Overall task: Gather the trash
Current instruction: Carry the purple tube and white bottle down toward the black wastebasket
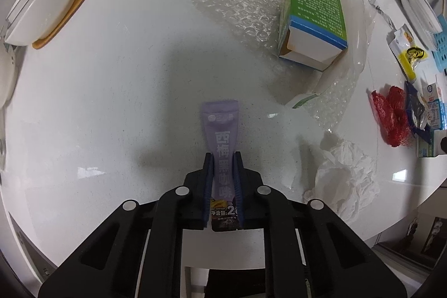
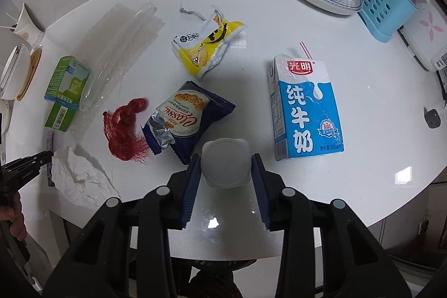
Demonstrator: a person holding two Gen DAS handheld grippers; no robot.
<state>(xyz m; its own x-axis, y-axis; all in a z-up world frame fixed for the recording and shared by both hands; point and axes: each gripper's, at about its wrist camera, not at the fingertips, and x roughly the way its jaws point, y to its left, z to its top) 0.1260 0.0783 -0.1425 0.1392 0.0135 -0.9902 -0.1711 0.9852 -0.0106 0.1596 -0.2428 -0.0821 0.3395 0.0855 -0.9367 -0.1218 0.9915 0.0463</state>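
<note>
While purple sachet [image 1: 222,141] sits pinched between left gripper [image 1: 223,158] fingers [image 1: 207,172].

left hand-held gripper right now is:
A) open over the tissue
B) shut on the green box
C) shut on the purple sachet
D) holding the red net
C: the left hand-held gripper has both fingers pressed against the purple sachet, which sticks out ahead of them over the white table.

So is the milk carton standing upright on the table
No, the blue and white milk carton lies flat on its side on the white table, printed front face up.
</note>
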